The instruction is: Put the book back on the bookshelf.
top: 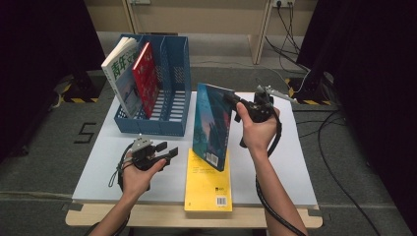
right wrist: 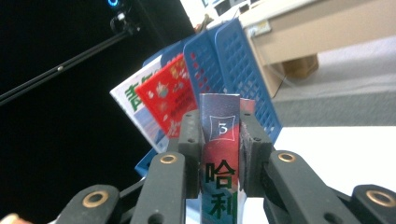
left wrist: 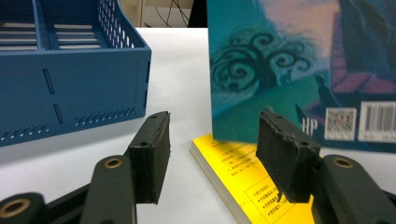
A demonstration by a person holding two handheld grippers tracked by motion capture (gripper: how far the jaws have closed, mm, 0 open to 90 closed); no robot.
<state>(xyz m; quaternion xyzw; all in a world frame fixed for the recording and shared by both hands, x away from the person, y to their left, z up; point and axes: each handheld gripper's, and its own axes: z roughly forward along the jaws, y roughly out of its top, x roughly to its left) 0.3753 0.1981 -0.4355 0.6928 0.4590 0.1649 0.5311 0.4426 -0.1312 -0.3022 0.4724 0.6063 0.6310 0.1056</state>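
Setting: white tabletop (top: 295,162) on grey carpet, dark curtains at both sides, pale furniture behind.
High view, rack: blue perforated plastic file rack (top: 173,83) at the table's far left; a white-covered book (top: 119,73) and a red book (top: 145,78) lean in its left compartments.
High view, teal book: teal book (top: 211,125) stands upright just right of the rack, lower corner over a yellow book (top: 207,187) lying flat at the near edge.
High view, right gripper: right gripper (top: 235,102) clamped on the teal book's upper spine edge.
High view, left gripper: left gripper (top: 168,152) in front of the rack, jaws apart, holding nothing.
Left gripper view: two black foam-faced pads (left wrist: 286,154) parted and empty; beyond them the rack's slotted wall, the yellow book's page edges, and the teal book's glossy back cover with tree drawing, barcode and square code.
Right gripper view: jaws pressed on both sides of the teal book's narrow spine, which bears a boxed numeral and green characters; rack lattice and both leaning books behind.
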